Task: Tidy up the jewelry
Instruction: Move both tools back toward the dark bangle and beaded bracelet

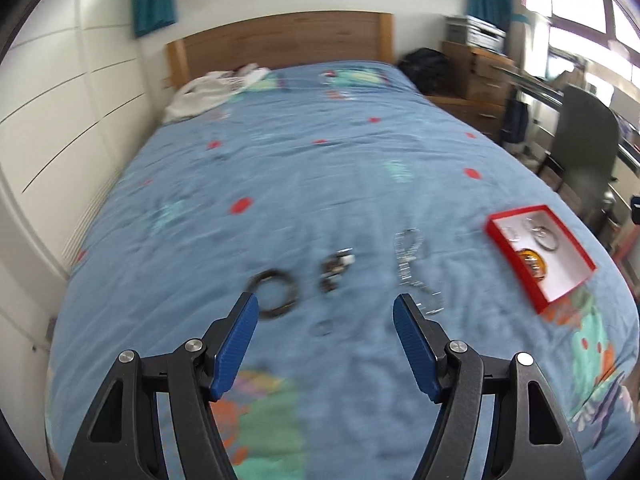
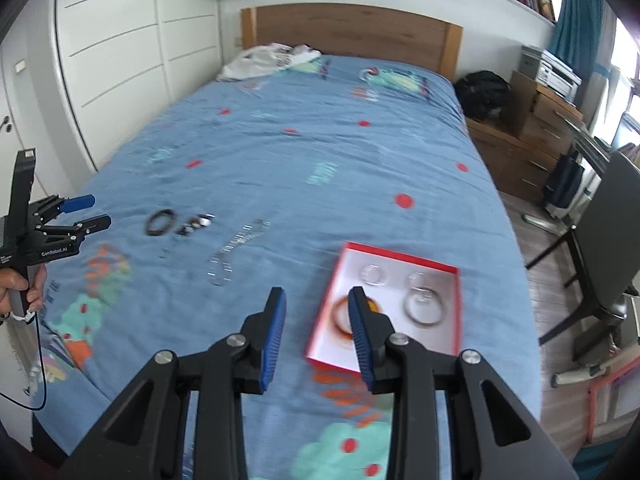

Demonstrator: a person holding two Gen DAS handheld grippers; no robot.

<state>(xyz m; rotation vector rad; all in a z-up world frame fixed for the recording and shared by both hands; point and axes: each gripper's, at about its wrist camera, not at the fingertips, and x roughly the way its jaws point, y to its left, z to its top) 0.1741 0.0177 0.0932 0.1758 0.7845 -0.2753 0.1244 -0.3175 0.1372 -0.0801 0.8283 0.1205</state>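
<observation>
The left tongs [image 1: 325, 308] hang over a bed covered in a blue bedspread [image 1: 304, 184], blue-padded fingers [image 1: 236, 344] spread wide with nothing between them. Taking the red box [image 1: 540, 254] as landmark: it sits open on the bedspread, holding an amber bangle [image 1: 530, 261] and silver rings [image 1: 544, 236]. Left of the box lies a silver chain bracelet [image 1: 410, 264]; farther left of it a small cluster of dark and white pieces [image 1: 336, 270], blurred; farthest left a dark bangle [image 1: 274, 292], just beyond the left fingertip. A small ring [image 1: 322, 328] lies nearer the camera than the cluster. Far beyond the box stands a wooden headboard [image 1: 280, 40].
</observation>
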